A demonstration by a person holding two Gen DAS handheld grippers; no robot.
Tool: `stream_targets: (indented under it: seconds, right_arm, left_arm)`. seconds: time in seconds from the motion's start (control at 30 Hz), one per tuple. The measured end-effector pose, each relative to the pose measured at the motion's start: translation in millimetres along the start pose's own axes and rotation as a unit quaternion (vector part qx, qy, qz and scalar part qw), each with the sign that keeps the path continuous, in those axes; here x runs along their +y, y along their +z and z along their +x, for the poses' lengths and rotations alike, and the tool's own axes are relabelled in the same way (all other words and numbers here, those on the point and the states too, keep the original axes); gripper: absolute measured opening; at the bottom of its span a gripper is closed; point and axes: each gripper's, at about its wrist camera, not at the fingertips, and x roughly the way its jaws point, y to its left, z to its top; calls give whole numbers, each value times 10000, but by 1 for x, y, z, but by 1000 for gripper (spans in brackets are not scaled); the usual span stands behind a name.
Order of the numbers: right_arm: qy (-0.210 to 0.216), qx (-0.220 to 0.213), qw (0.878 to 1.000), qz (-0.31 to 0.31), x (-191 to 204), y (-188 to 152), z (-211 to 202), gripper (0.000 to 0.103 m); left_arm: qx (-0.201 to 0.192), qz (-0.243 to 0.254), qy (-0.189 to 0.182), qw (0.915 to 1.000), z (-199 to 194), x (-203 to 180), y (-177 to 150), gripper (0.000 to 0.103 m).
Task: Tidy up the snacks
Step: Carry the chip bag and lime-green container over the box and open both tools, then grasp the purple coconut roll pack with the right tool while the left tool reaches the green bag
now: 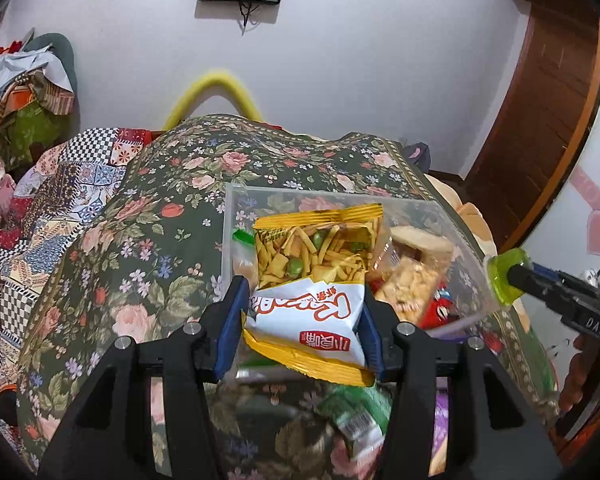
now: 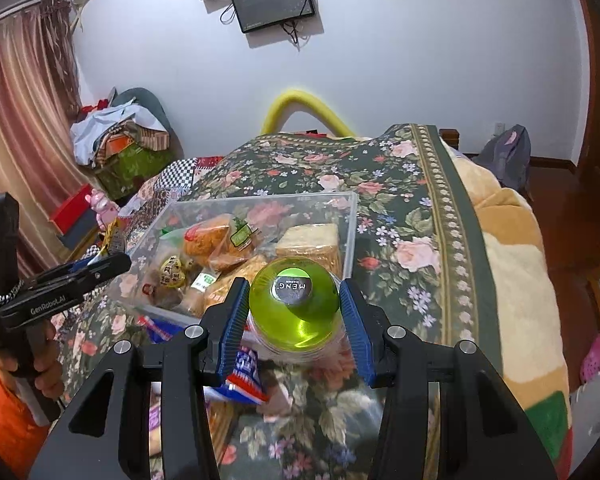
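Note:
My left gripper (image 1: 304, 312) is shut on a yellow and white snack bag (image 1: 312, 280), held above the near edge of a clear plastic bin (image 1: 235, 208) on the floral bedspread. The bin holds several snack packets (image 2: 219, 244). My right gripper (image 2: 293, 312) is shut on a green jelly cup (image 2: 295, 308) with a dark round label, just in front of the bin's near right corner. That cup (image 1: 508, 276) and the right gripper's fingers (image 1: 556, 292) show at the right edge of the left wrist view. The left gripper (image 2: 99, 268) appears at the left in the right wrist view.
Loose snack packets (image 1: 352, 420) lie on the bedspread (image 1: 139, 240) under both grippers, including a blue and red one (image 2: 243, 372). A yellow foam-covered rail (image 2: 304, 108) stands at the bed's far end. Piled clothes (image 2: 115, 136) sit far left. A hand in an orange sleeve (image 2: 7, 412) holds the left gripper.

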Motion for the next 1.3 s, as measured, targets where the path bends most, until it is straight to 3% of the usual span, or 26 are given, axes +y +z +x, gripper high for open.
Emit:
stream_targets:
  seconds: [0.27, 0.4, 0.6, 1.03, 1.3]
  right_arm:
    - [4, 216, 9997, -72, 4, 7, 32, 43]
    - [-14, 328, 9994, -103, 5, 6, 42, 43]
    - [-13, 355, 9993, -95, 5, 5, 41, 43]
    - [142, 77, 9997, -157, 21, 4, -9, 46]
    - [218, 124, 9995, -214, 39, -21, -36, 49]
  left_arm:
    - [209, -82, 72, 9997, 34, 4, 3, 51]
    - [140, 128, 235, 9995, 38, -3, 2, 51]
    - [275, 259, 185, 9991, 43, -9, 1, 55]
    - [19, 364, 61, 9993, -14, -15, -5, 59]
    - [374, 588, -42, 9976, -33, -15, -53, 62]
